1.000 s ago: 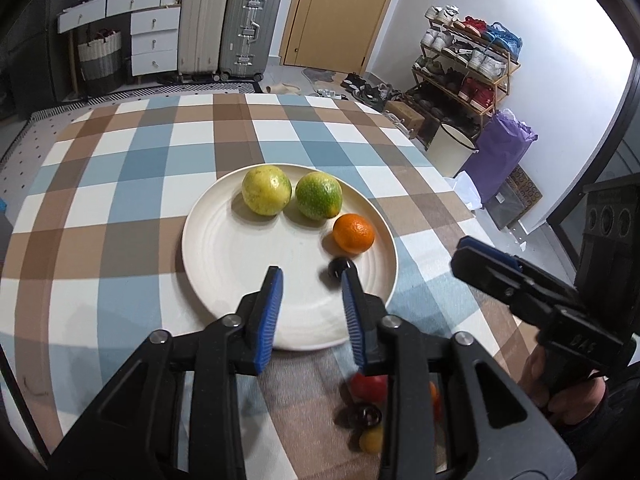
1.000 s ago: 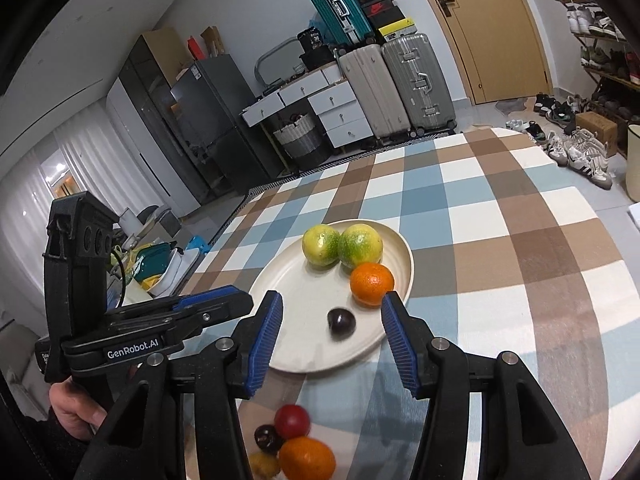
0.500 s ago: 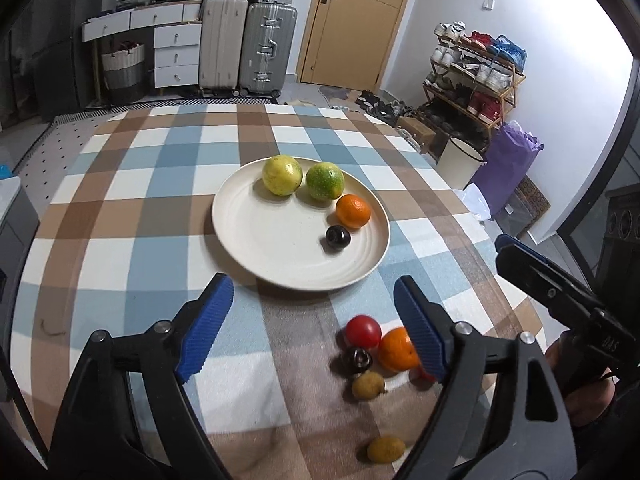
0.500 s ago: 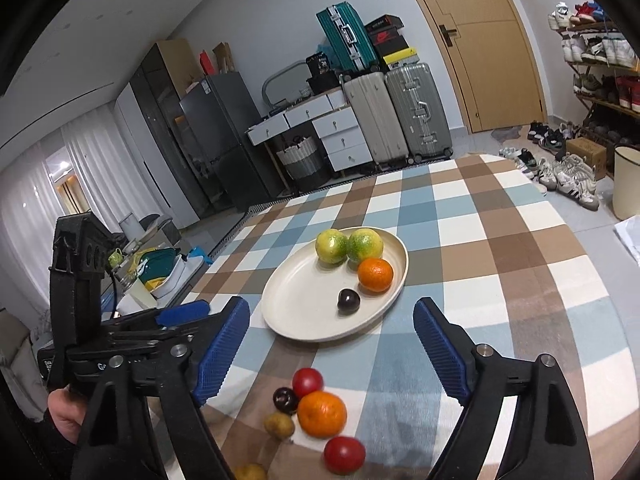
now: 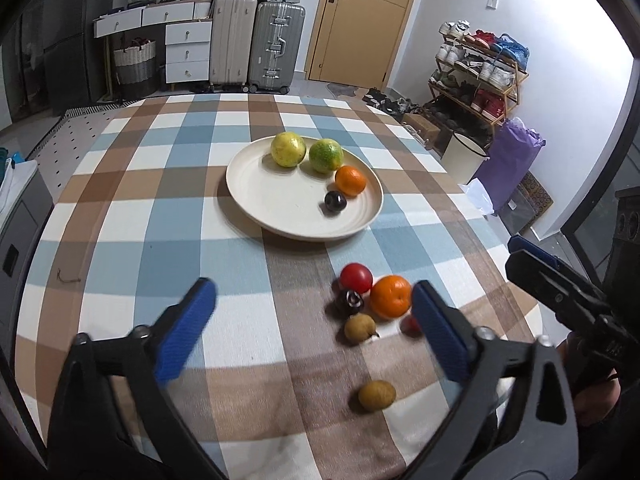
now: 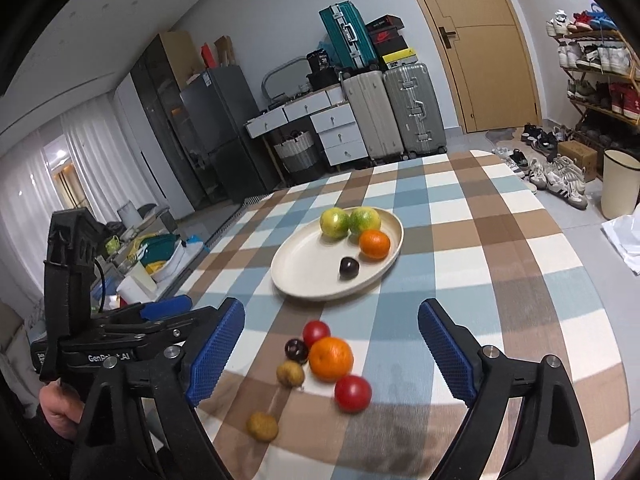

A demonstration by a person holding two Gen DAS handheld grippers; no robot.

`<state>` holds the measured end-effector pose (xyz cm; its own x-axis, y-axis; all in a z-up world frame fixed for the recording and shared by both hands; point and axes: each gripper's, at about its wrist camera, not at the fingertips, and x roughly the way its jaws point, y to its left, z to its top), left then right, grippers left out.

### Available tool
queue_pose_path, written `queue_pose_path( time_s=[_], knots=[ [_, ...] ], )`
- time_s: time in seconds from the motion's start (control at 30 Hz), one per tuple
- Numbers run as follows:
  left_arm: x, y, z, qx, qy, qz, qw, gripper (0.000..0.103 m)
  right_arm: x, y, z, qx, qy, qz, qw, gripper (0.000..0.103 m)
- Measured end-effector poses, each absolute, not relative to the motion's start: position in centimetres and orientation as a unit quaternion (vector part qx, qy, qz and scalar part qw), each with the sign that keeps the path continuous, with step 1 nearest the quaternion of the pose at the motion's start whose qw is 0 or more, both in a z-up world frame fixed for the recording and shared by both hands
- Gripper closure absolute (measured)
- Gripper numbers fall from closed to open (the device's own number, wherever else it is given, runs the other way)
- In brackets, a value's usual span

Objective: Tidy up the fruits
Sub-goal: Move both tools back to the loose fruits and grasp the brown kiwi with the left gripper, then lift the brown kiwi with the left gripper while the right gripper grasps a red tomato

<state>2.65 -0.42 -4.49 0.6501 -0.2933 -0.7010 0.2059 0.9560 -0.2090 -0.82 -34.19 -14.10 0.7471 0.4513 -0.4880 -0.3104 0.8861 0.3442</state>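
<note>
A cream plate (image 5: 256, 196) (image 6: 296, 272) on the checked tablecloth holds a yellow citrus (image 5: 288, 149), a green citrus (image 5: 326, 155), a small orange (image 5: 350, 180) and a dark plum (image 5: 335, 201). Nearer me lies a loose cluster: a red tomato (image 5: 356, 277), a big orange (image 5: 390, 296) (image 6: 331, 359), a dark plum (image 5: 349, 301), two brownish longans (image 5: 360, 328) (image 5: 376, 395), and a second tomato (image 6: 352, 393). My left gripper (image 5: 316, 324) hangs above the cluster, its jaws opening, nothing between them. My right gripper (image 6: 332, 344) is likewise over the cluster with jaws opening and empty.
The table (image 5: 120, 216) drops off at its rounded near and right edges. Suitcases (image 5: 276, 44), drawers and a basket stand beyond the far edge, a shoe rack (image 5: 480, 76) and white bin on the right. A hand (image 6: 60, 412) holds the left gripper at lower left.
Both grippers have pulled back from the plate toward me and spread wide. The dark plum stays on the plate, and the loose fruit cluster has come fully into view.
</note>
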Motion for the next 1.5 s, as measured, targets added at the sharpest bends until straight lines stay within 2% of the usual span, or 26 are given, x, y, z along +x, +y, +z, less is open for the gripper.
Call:
queue_pose_path(
  time_s=[0.53, 0.97, 1.0, 1.1, 1.17, 1.23, 1.5],
  knots=[
    [-1.2, -3.0, -8.1, -0.021, 0.432, -0.182, 0.883, 0.001, -4.3, -33.8, -14.9, 0.100, 0.315, 0.190, 0.924, 0.013],
    [-1.3, -4.8, -11.3, 0.008, 0.459, -0.196, 0.866, 0.003, -5.6, -33.5, -15.9, 0.099, 0.326, 0.187, 0.921, 0.013],
    [-1.3, -4.8, -11.5, 0.007, 0.460, -0.198, 0.866, 0.006, -5.7, -33.6, -15.9, 0.100, 0.327, 0.187, 0.921, 0.013],
    [-1.1, -4.7, -11.9, -0.002, 0.466, -0.216, 0.858, 0.027, -5.7, -33.5, -16.0, 0.100, 0.329, 0.185, 0.921, 0.013],
    [-1.0, -4.9, -12.1, -0.009, 0.470, -0.244, 0.848, 0.062, -5.8, -33.5, -16.2, 0.100, 0.330, 0.185, 0.920, 0.013],
    [-1.2, -5.2, -12.3, -0.003, 0.469, -0.254, 0.846, 0.077, -5.8, -33.5, -16.2, 0.100, 0.331, 0.185, 0.920, 0.013],
    [-1.5, -4.8, -11.9, -0.018, 0.458, -0.269, 0.847, 0.077, -5.7, -33.8, -16.9, 0.103, 0.337, 0.183, 0.918, 0.013]
  ],
)
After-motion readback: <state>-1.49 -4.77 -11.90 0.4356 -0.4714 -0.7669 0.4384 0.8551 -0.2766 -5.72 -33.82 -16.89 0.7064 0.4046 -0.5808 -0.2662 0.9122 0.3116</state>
